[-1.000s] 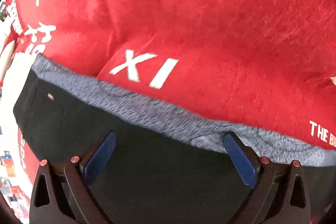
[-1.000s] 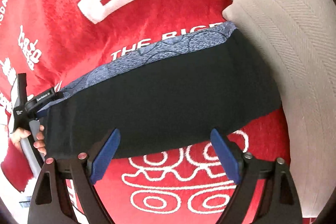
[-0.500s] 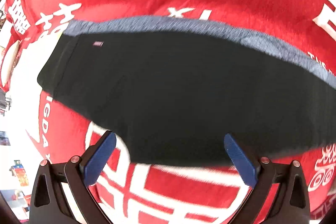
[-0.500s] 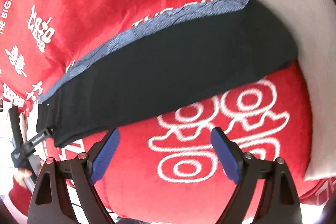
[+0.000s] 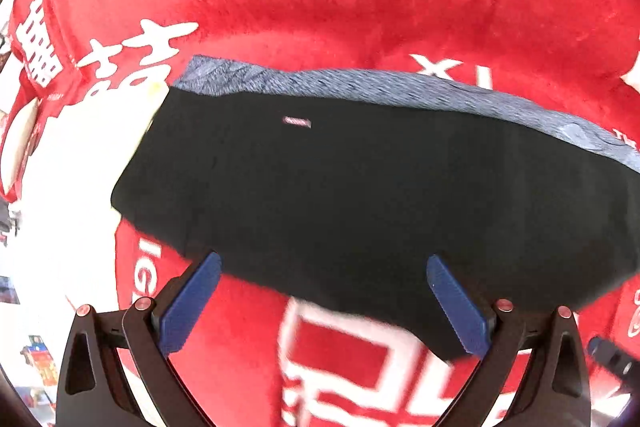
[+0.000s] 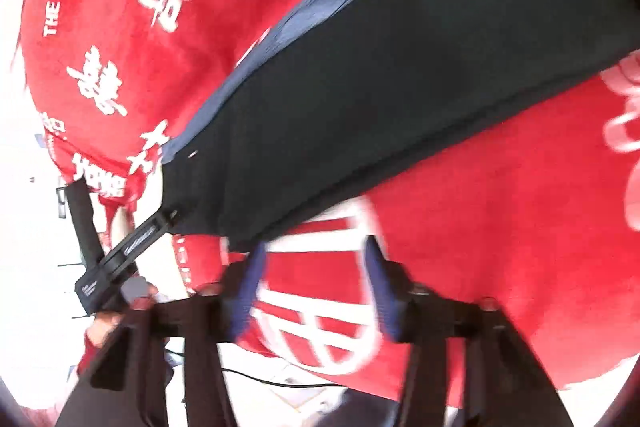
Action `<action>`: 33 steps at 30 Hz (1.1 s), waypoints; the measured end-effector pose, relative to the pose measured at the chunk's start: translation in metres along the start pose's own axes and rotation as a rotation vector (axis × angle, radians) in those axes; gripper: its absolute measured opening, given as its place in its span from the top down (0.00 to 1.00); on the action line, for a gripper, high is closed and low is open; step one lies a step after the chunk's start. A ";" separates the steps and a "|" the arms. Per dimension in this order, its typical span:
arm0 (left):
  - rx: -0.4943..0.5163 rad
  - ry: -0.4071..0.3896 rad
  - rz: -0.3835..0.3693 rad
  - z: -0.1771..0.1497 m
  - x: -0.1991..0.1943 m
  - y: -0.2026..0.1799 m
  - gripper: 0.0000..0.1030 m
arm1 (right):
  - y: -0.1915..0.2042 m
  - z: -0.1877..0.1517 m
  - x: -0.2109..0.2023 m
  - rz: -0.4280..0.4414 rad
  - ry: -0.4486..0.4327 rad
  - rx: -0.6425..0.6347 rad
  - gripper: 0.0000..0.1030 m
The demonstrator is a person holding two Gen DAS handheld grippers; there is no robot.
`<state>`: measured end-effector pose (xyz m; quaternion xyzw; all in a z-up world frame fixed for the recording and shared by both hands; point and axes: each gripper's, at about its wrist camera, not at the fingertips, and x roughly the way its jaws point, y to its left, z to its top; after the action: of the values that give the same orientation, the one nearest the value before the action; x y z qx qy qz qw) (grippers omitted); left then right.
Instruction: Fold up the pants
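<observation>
Surface: a red plush blanket printed with white characters covers what looks like a bed; a bright pale floor shows past its left edge.
Pants: one pair of black pants with a blue-grey waistband, lying flat across the blanket as a long folded strip; a small label sits near the band.
Left tool: the left tool hangs over the near edge of the pants, fingers spread wide, nothing between them.
Right tool: the right tool is over bare blanket just beside the lower left end of the strip; its jaws have just been closing and stand partly drawn in, with only blanket between them. The right wrist view is smeared, so contact with the cloth is hard to judge.
Step in hand: probably taking the narrow end for the next fold. Both layers should be pinched together at the corners, lifted evenly, and carried over so the edges meet squarely.
Count: one blanket, one pair of pants, two tools, one label.
</observation>
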<state>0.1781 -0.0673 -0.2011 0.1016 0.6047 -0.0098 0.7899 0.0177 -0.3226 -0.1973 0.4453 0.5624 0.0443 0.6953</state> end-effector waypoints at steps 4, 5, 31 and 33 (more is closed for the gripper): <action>0.036 0.046 0.013 0.002 0.036 0.004 0.00 | 0.023 -0.009 0.040 0.051 0.016 0.016 0.60; 0.040 0.060 0.004 0.000 0.044 0.005 0.00 | 0.027 -0.009 0.046 0.050 0.010 0.009 0.60; 0.136 0.034 0.008 -0.010 0.038 0.001 0.00 | 0.012 -0.013 0.042 -0.070 -0.002 0.080 0.91; 0.132 0.003 -0.027 -0.010 0.020 -0.006 0.00 | 0.014 -0.016 0.028 -0.092 0.005 0.039 0.91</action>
<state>0.1736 -0.0695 -0.2240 0.1451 0.6052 -0.0600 0.7804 0.0213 -0.2891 -0.2085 0.4324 0.5849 0.0023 0.6863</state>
